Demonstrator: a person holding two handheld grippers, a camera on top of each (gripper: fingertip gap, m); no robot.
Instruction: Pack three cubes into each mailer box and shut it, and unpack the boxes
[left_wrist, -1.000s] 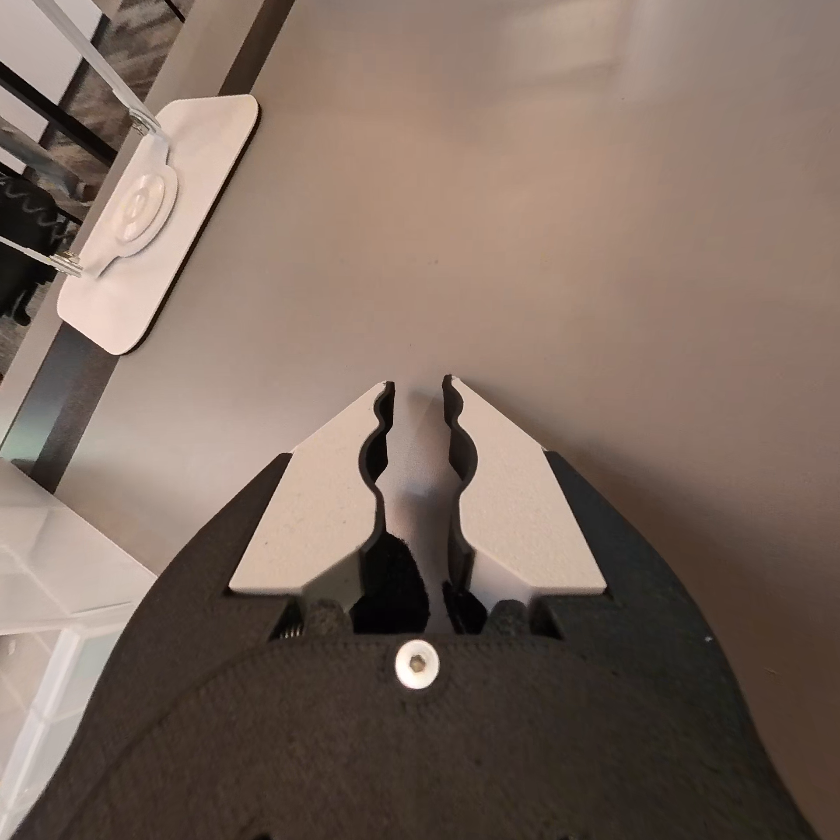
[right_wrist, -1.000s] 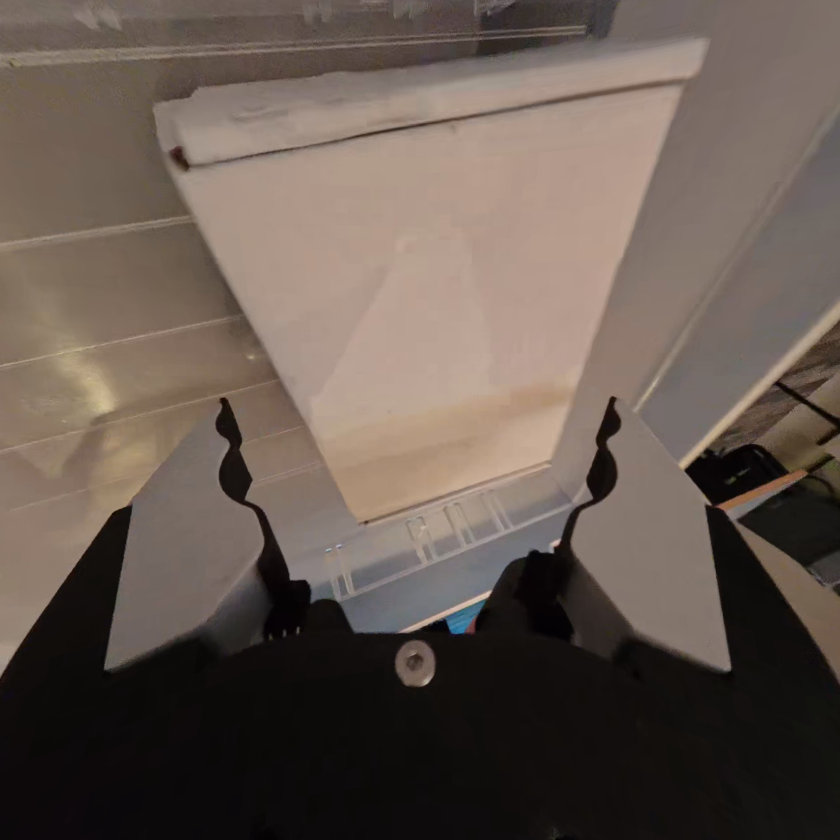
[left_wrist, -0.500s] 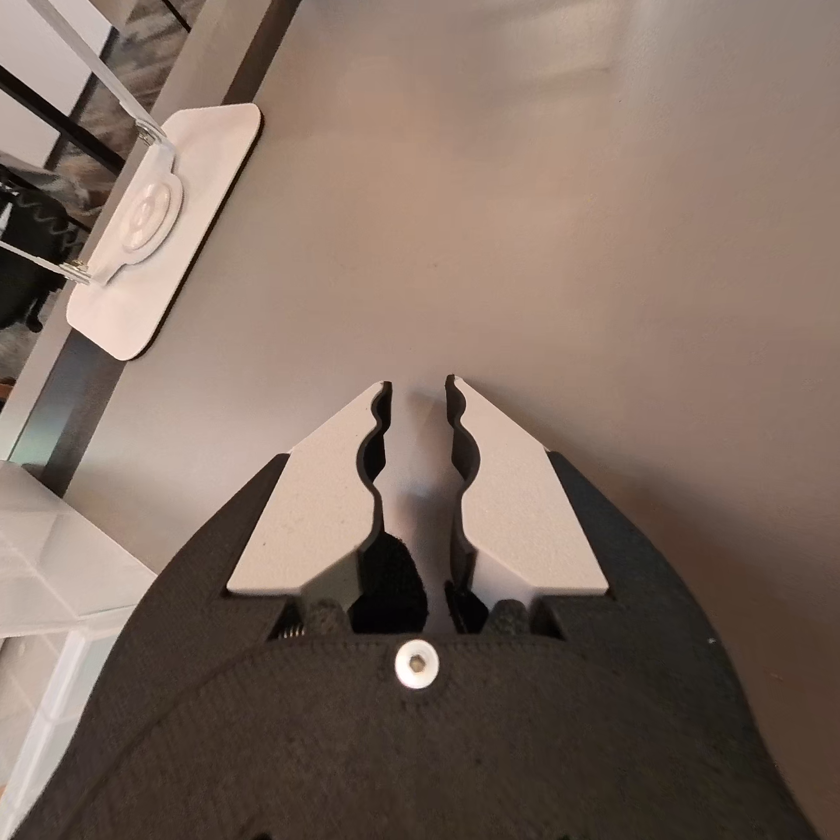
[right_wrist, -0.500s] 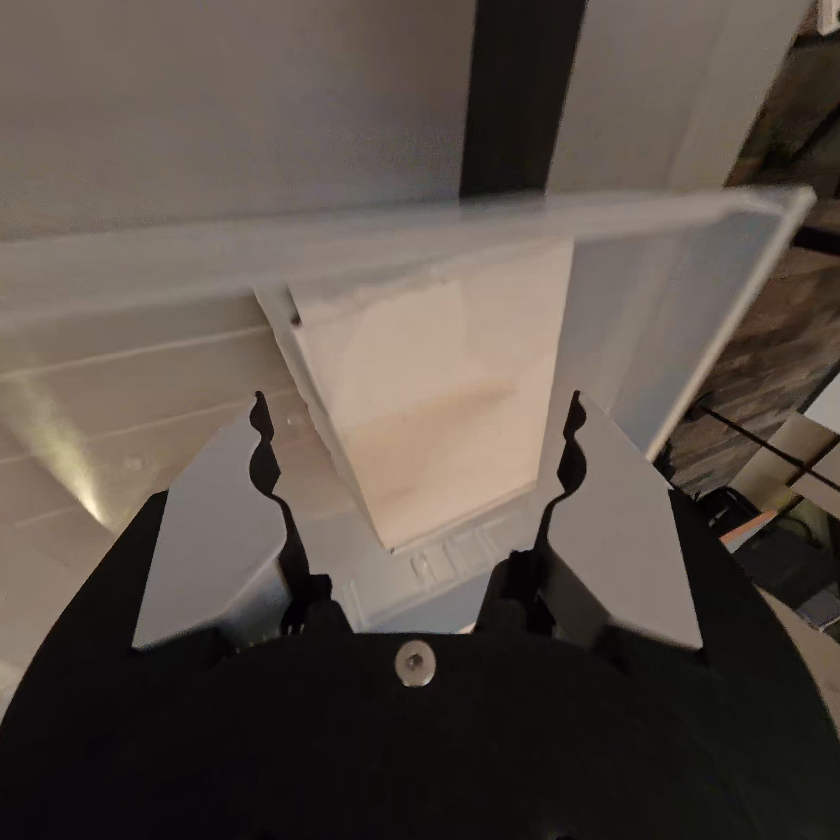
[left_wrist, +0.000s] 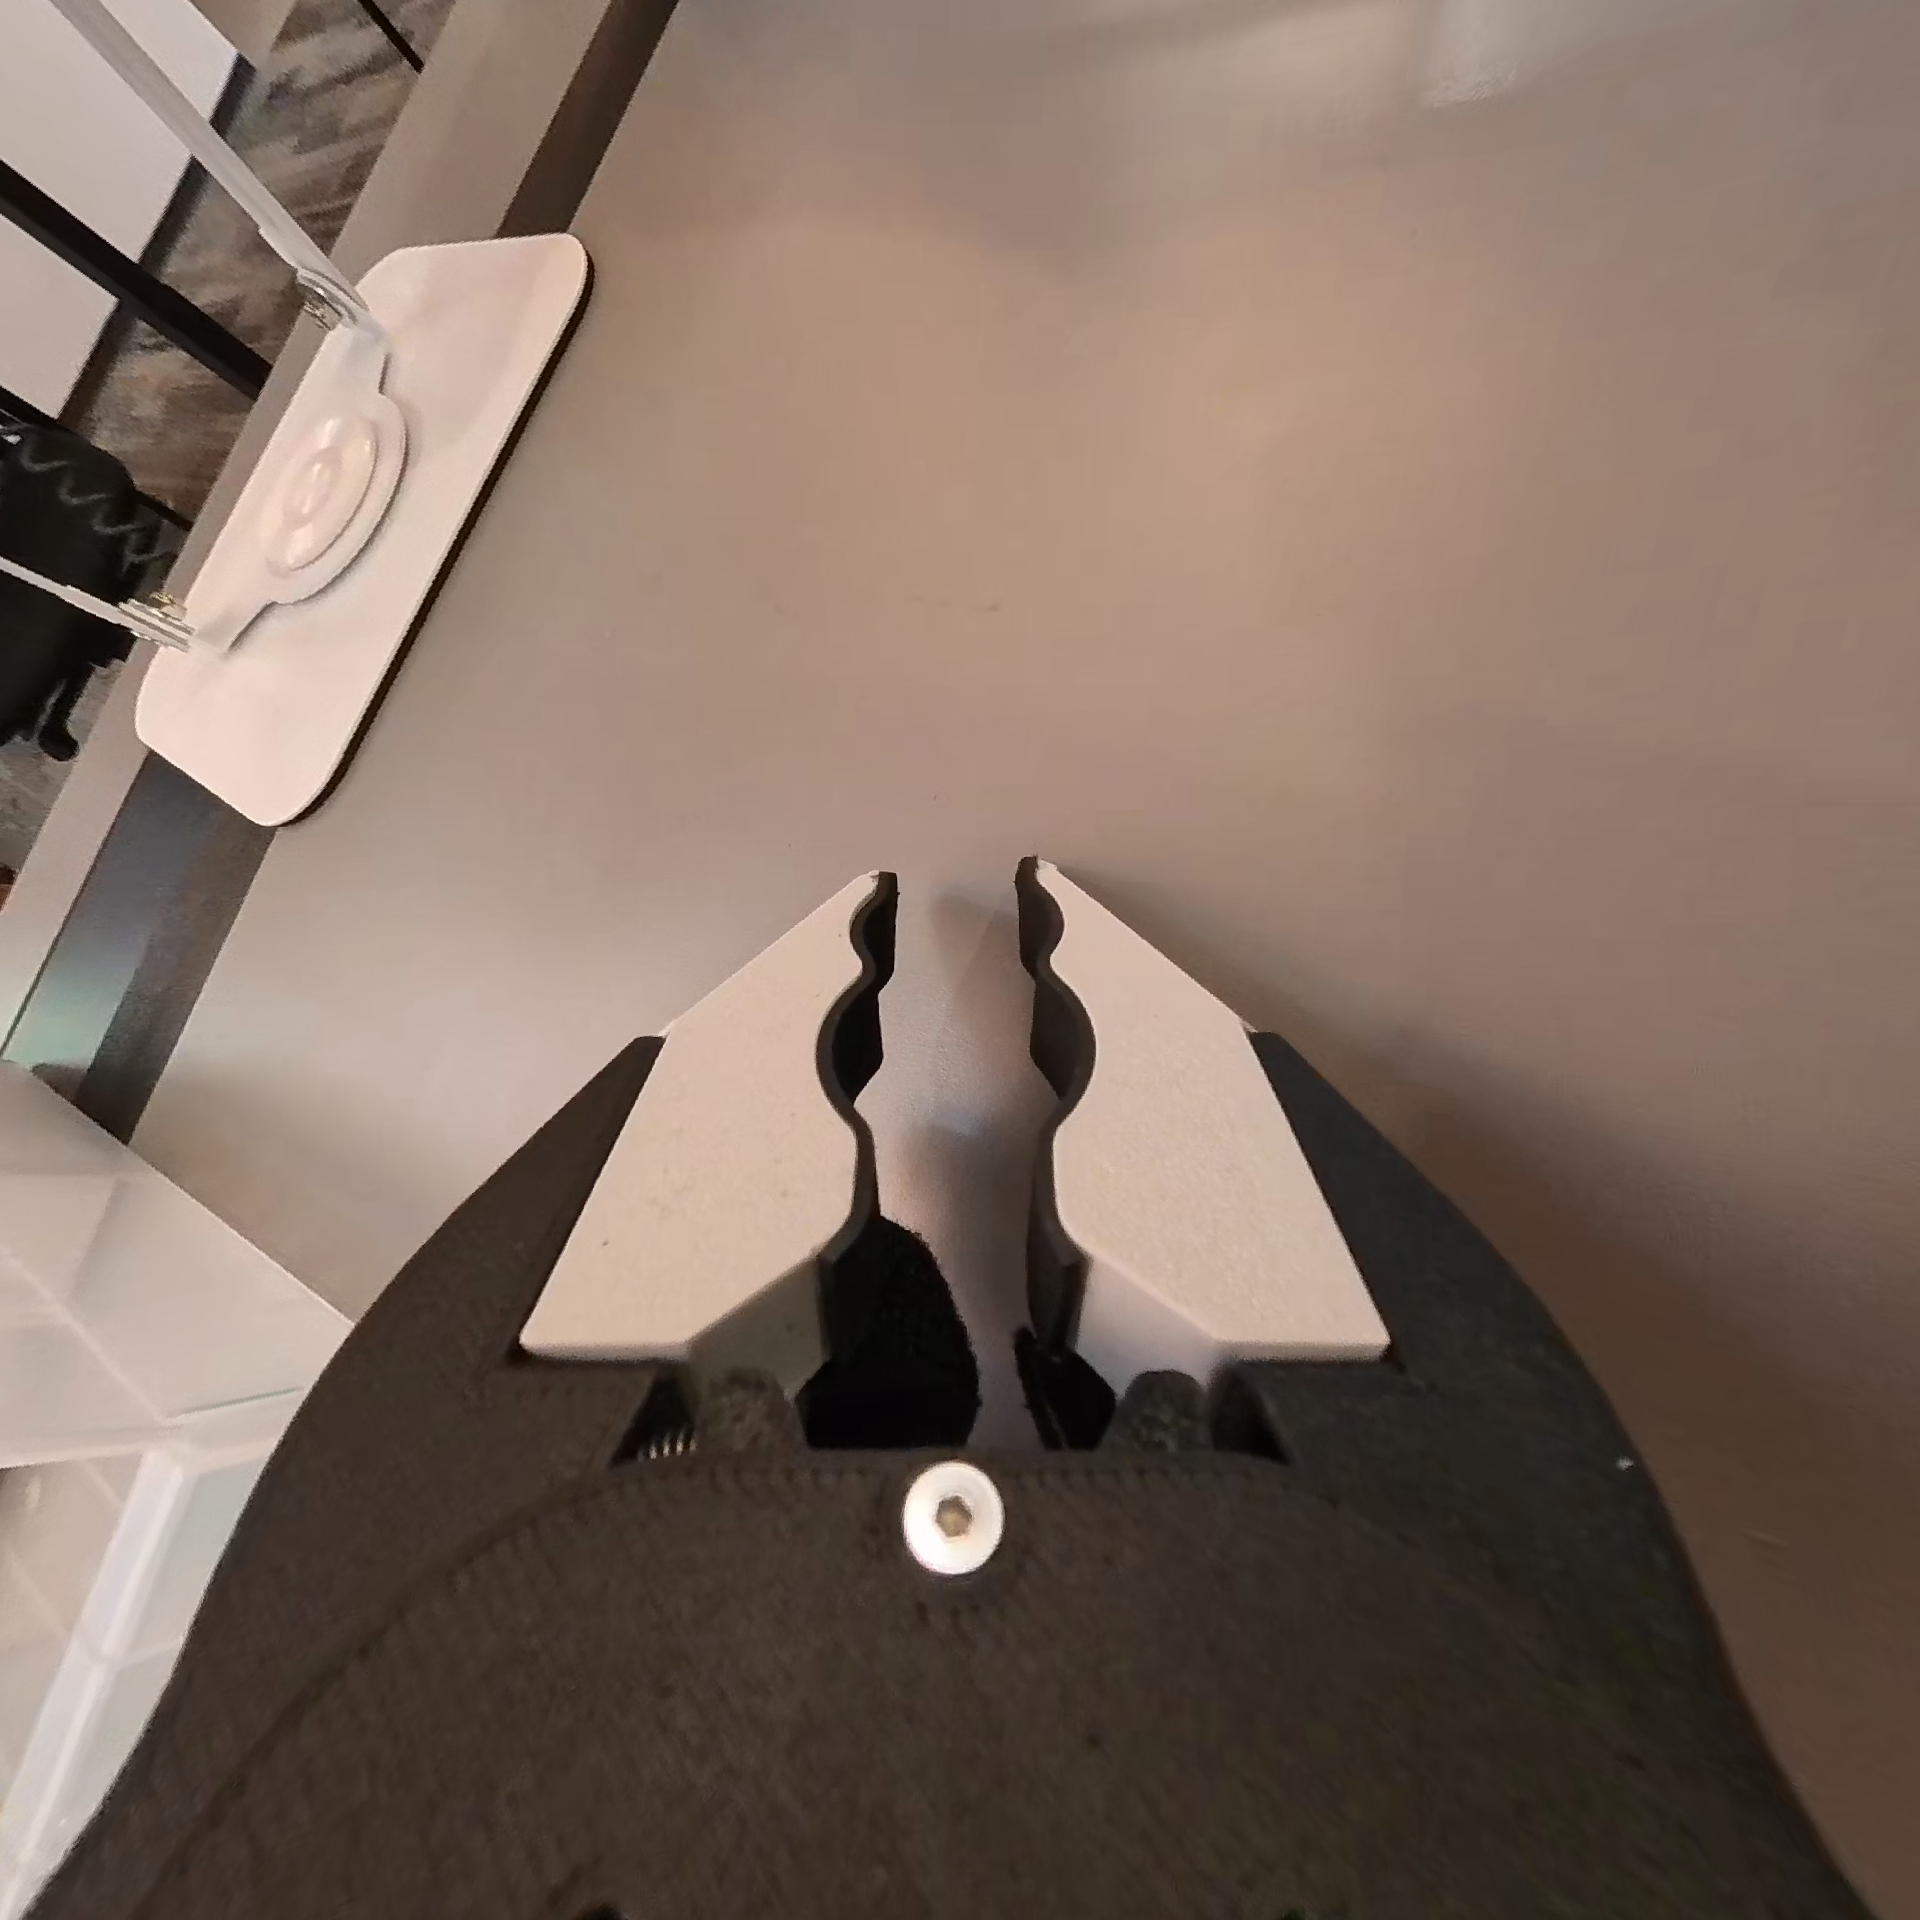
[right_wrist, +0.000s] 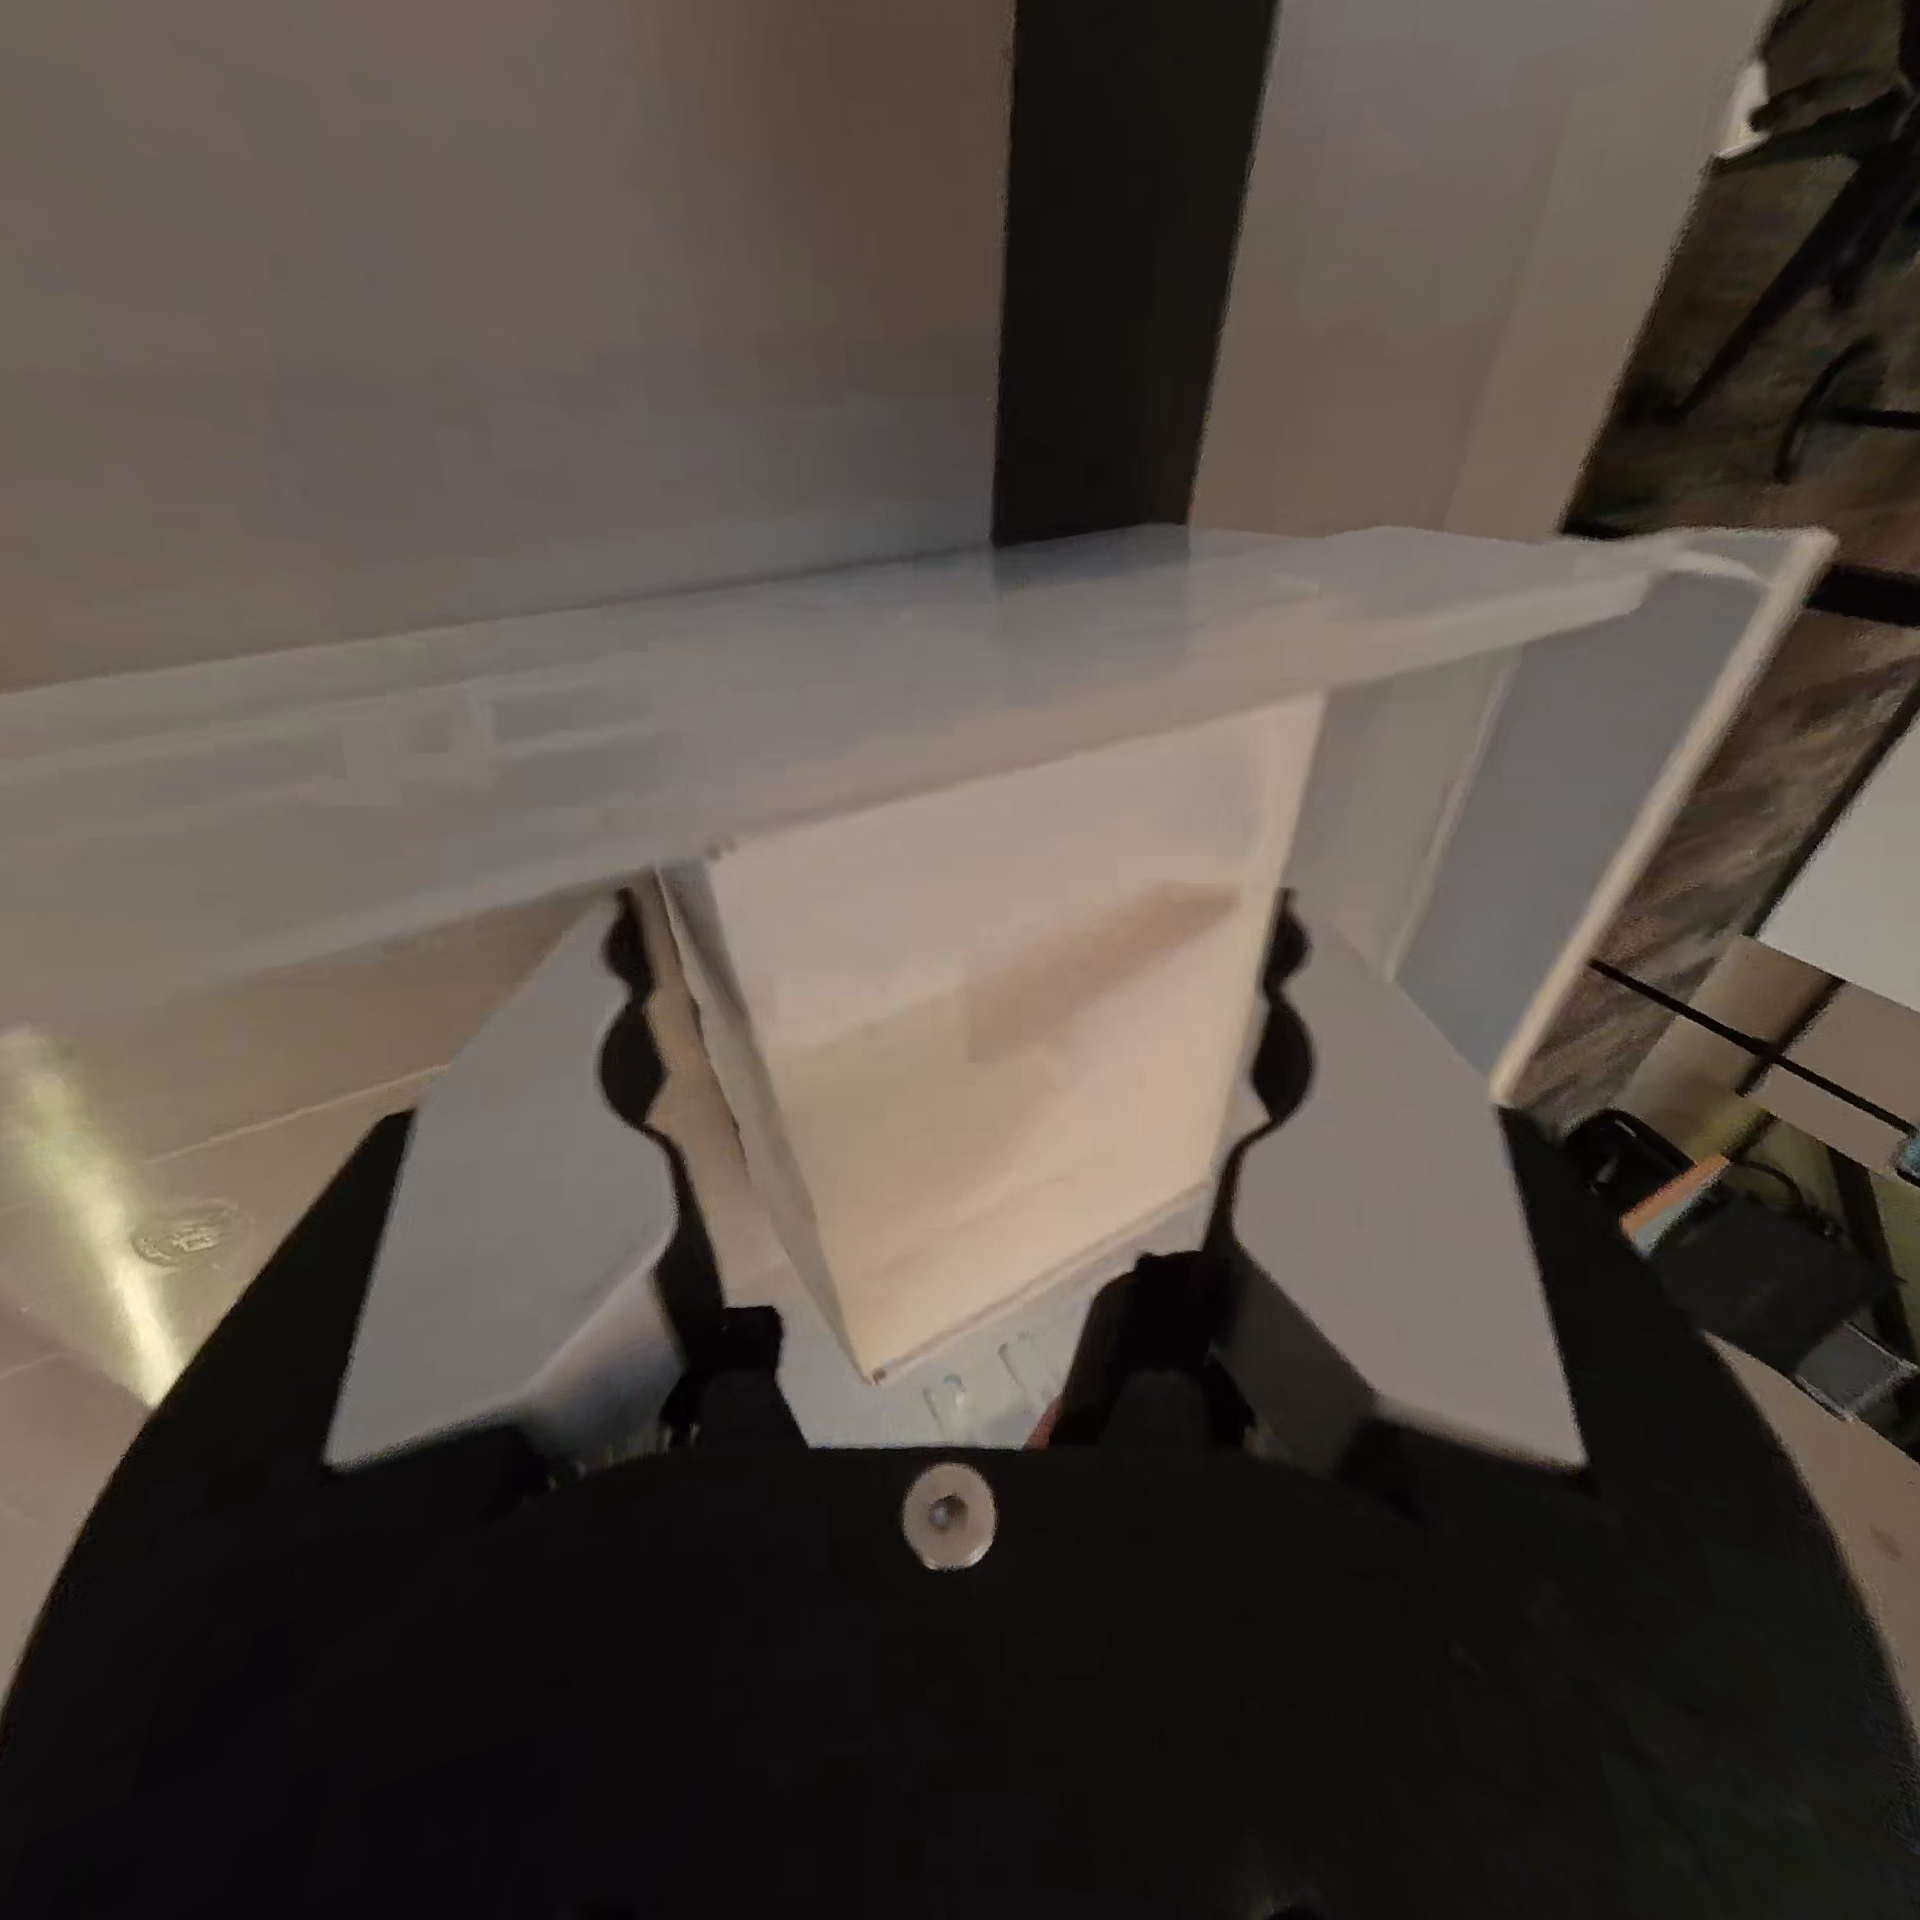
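Mailer box (right_wrist: 997, 1091) inside clear bin (right_wrist: 831, 727)

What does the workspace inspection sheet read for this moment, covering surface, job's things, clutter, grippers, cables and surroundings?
Surface: grey table, bare ahead of the left gripper.
Job's things: white mailer box, shut, standing inside a clear plastic bin; no cubes seen.
Clutter: white mat at the table's far left edge, carrying a clear stand foot.
Grippers: left gripper nearly closed with a narrow gap, holding nothing; right gripper open, its fingers on either side of the box, contact cannot be told.
Cables: thin dark lines past the bin at the right, too blurred to tell.
Surroundings: dark upright post behind the bin; floor beyond the table edge.
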